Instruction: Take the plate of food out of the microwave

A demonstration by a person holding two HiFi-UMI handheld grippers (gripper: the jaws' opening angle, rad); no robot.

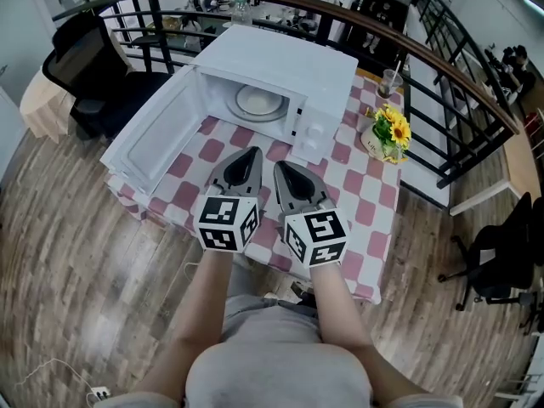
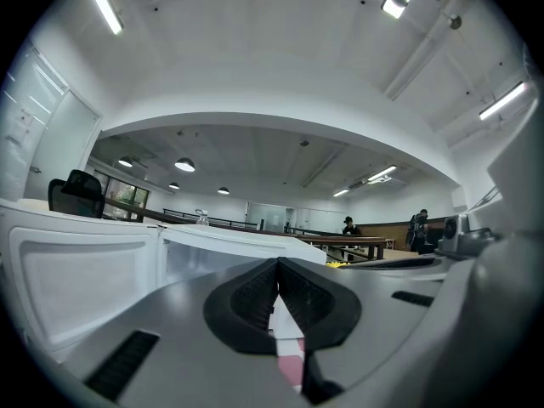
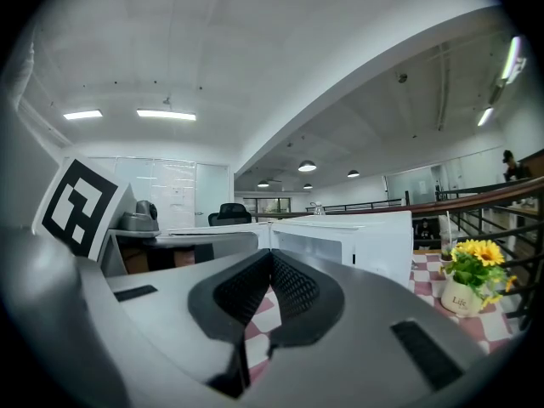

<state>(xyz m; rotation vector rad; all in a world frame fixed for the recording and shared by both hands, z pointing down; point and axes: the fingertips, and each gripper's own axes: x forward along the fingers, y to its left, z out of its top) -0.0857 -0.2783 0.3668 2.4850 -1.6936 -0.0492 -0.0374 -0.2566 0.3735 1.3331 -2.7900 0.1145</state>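
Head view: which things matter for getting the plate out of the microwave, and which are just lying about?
Job: microwave, its open door, plate inside, left gripper and right gripper, both shut.
Lying about: flower pot, cup with straw, black chair.

Left gripper point(image 2: 277, 269) jaws together, empty; white microwave point(image 2: 223, 246) ahead, door point(image 2: 81, 283) swung open left.

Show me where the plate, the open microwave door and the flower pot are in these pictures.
plate point(image 1: 258, 102), head view, its white centre
microwave door point(image 1: 157, 138), head view, its inner panel
flower pot point(image 3: 461, 297), right gripper view, its white front
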